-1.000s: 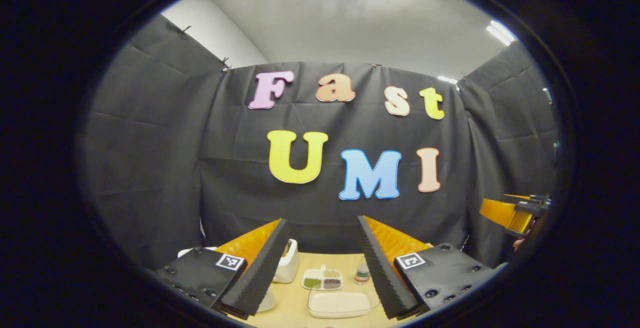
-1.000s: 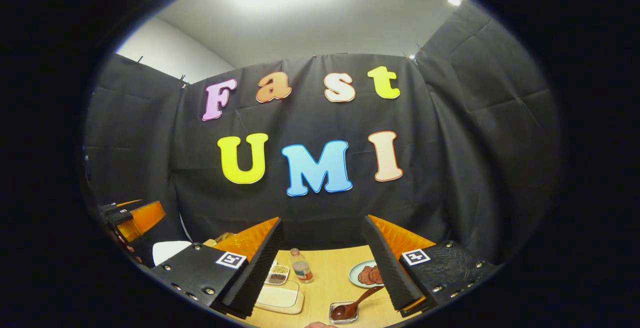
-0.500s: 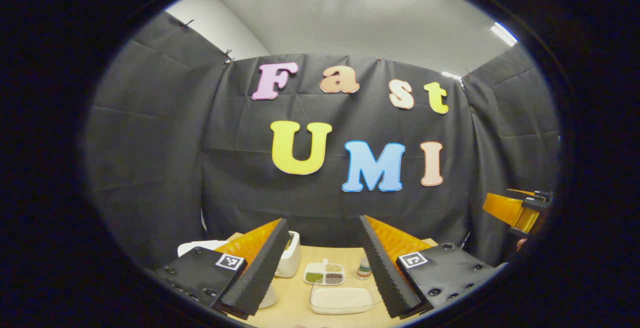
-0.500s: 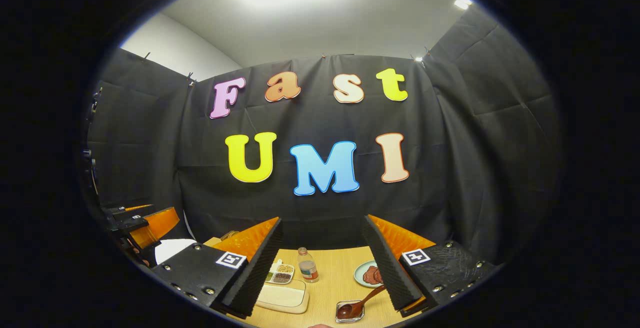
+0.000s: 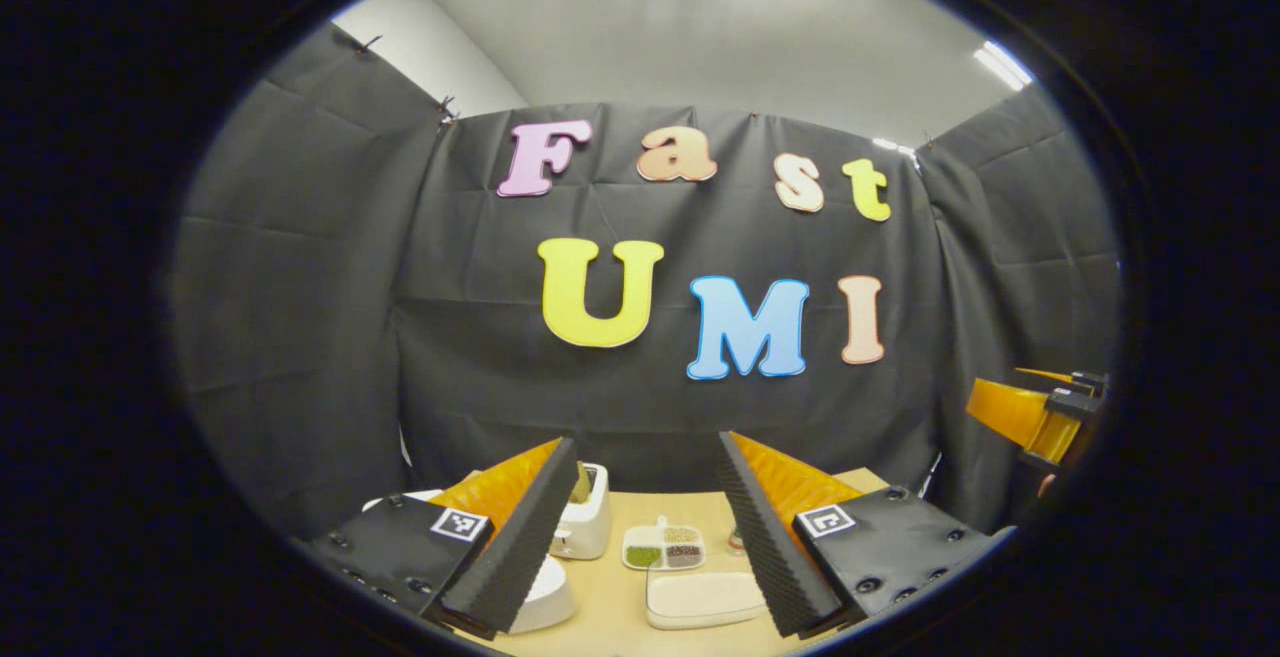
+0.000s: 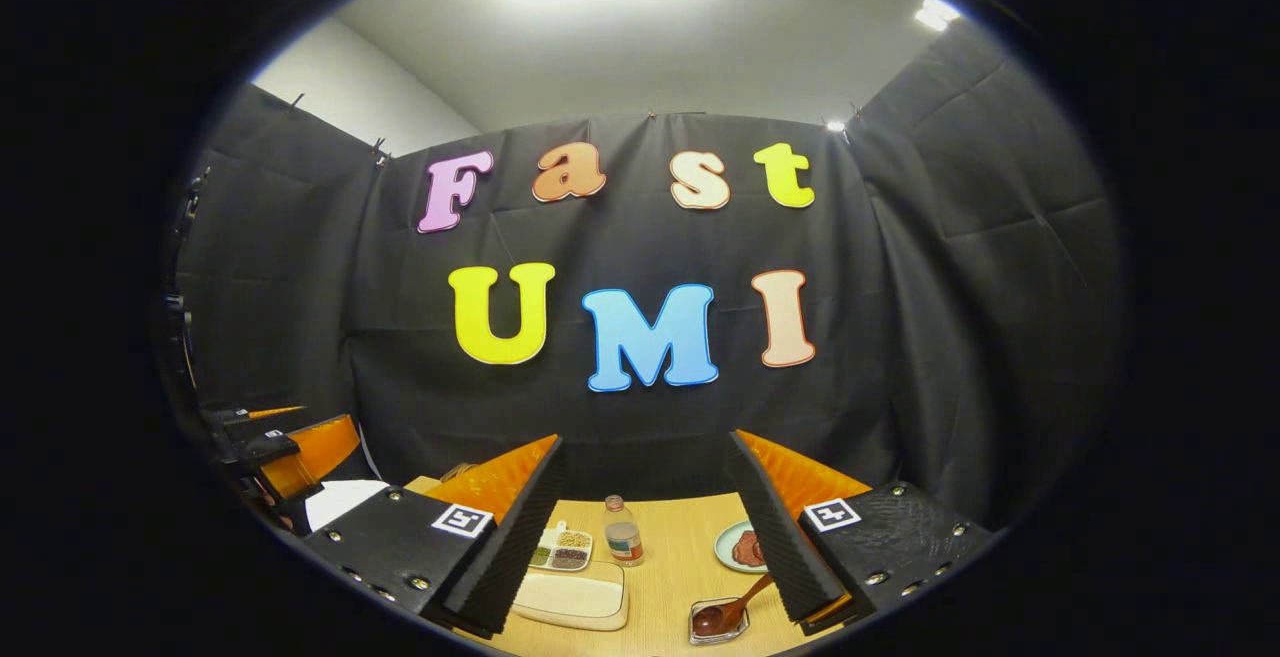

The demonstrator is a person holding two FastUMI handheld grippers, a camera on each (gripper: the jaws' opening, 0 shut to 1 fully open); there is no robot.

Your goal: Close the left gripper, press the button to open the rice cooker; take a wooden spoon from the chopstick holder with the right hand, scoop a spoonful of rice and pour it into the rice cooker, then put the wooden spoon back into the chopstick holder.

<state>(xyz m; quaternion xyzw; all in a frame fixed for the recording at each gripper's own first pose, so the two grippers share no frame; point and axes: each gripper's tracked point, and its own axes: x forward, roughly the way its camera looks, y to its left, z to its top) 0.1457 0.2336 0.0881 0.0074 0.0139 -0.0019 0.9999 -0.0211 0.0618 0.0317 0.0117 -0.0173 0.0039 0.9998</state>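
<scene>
A black cloth wall closes the booth on three sides under a pale ceiling with strip lights, and a light wooden worktop [image 5: 610, 587] lies low ahead of both tools.

The left hand-held gripper [image 5: 640, 537] is held high and level, its fingers spread wide with nothing between them. Just past its left finger sits a white rounded appliance [image 5: 545, 597], which I take to be the rice cooker; whether its lid is up or down cannot be told, since the finger hides most of it. Beyond that stands a white box-shaped holder [image 5: 588, 522] with something sticking out of its top, probably the chopstick holder. Straight ahead between the fingers lie a small divided dish of grains [image 5: 664, 549] and, nearer, a shallow tray of white rice [image 5: 705, 599].

The right hand-held gripper [image 6: 645, 542] is likewise raised and wide open, empty. Ahead of it are the rice tray [image 6: 570, 597], the divided dish [image 6: 560, 549], a small bottle [image 6: 623, 532] and a plate of dark food [image 6: 740, 547]. Close by its right finger a brown spoon [image 6: 730, 612] rests with its bowl in a small square dish [image 6: 715, 625], handle leaning up toward that finger, so it is handy for a right-side grasp.

Both tools seem held back and up to look over the layout. This fits either a stage ahead of pressing the button or one after the spoon is set down.
</scene>
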